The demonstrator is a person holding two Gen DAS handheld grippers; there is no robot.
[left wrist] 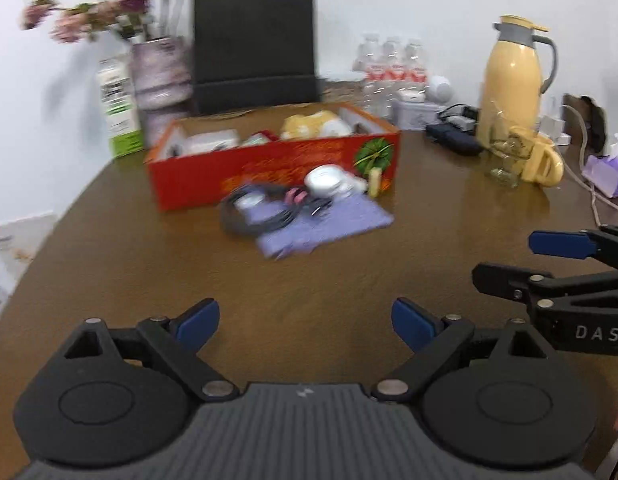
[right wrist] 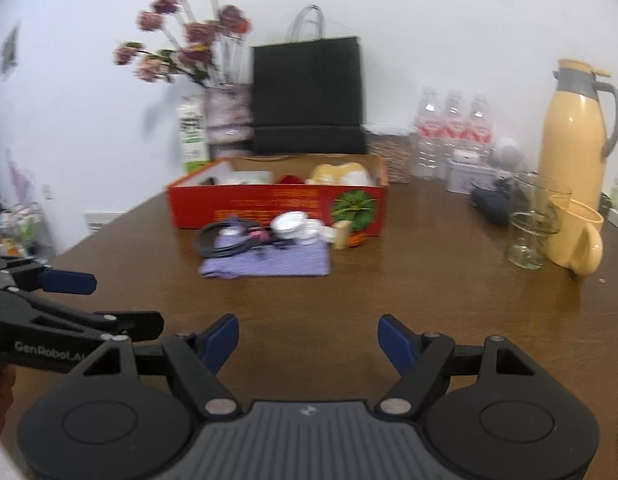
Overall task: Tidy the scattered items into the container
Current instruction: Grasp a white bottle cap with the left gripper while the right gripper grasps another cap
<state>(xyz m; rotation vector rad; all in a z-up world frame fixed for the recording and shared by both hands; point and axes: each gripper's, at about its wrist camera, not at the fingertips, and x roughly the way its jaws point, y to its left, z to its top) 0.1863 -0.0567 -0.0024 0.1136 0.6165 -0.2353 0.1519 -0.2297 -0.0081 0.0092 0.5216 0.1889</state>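
A red cardboard box (left wrist: 269,168) (right wrist: 269,204) stands open on the brown table with several items inside. In front of it lie a purple cloth (left wrist: 329,224) (right wrist: 277,262), a coiled black cable (left wrist: 253,212) (right wrist: 225,240), a white round case (left wrist: 327,180) (right wrist: 289,224) and a small pale block (left wrist: 375,182) (right wrist: 341,234). My left gripper (left wrist: 305,322) is open and empty, well short of the pile. My right gripper (right wrist: 309,340) is open and empty, also well back. Each gripper shows at the edge of the other's view (left wrist: 529,256) (right wrist: 113,300).
A black paper bag (left wrist: 255,48), a flower vase (left wrist: 161,72) and a carton (left wrist: 119,108) stand behind the box. Water bottles (right wrist: 453,132), a yellow thermos (right wrist: 573,132), a glass (right wrist: 533,224) and a yellow mug (right wrist: 577,236) stand at the right.
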